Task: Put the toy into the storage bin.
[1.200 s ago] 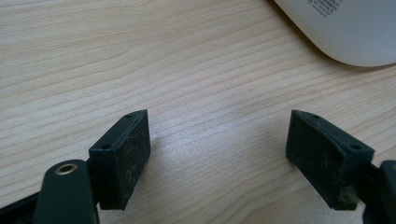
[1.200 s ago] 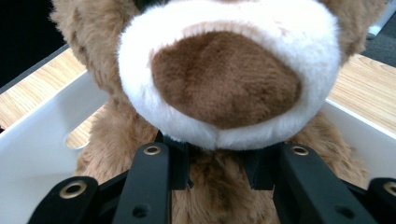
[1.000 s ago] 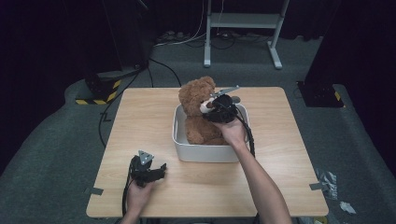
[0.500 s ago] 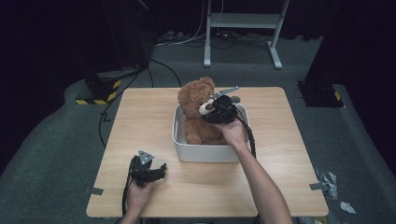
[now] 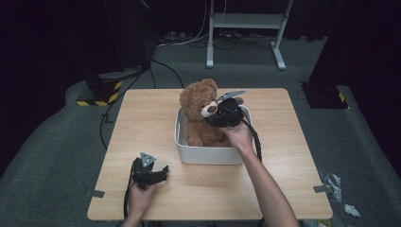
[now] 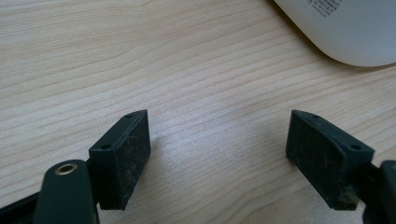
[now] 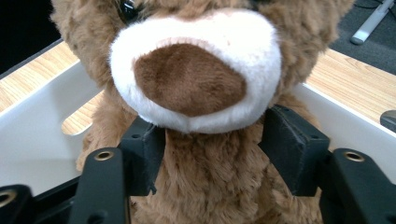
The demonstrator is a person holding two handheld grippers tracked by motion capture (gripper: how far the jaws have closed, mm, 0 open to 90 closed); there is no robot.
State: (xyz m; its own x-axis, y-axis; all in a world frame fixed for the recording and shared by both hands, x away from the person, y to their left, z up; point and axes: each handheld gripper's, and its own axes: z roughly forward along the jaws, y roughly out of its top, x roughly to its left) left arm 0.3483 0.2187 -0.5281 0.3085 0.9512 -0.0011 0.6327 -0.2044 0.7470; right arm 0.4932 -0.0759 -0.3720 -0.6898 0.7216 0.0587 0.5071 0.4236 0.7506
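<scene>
A brown teddy bear (image 5: 198, 111) sits upright in a white bin (image 5: 208, 156) at the middle of the wooden table (image 5: 283, 179). My right gripper (image 5: 218, 113) reaches in from the right at the bear's neck. In the right gripper view the bear's white muzzle (image 7: 196, 70) hangs just above the right gripper (image 7: 212, 149), whose two pads press into the fur on either side of the neck. My left gripper (image 5: 158, 174) rests near the table's front left, open, with bare wood between its jaws (image 6: 217, 144).
The bin's rounded corner (image 6: 345, 32) lies ahead and to the right of the left gripper. Beyond the table stand a metal frame (image 5: 246, 33), floor cables and a black-and-yellow striped base (image 5: 99, 94). Bare wood surrounds the bin.
</scene>
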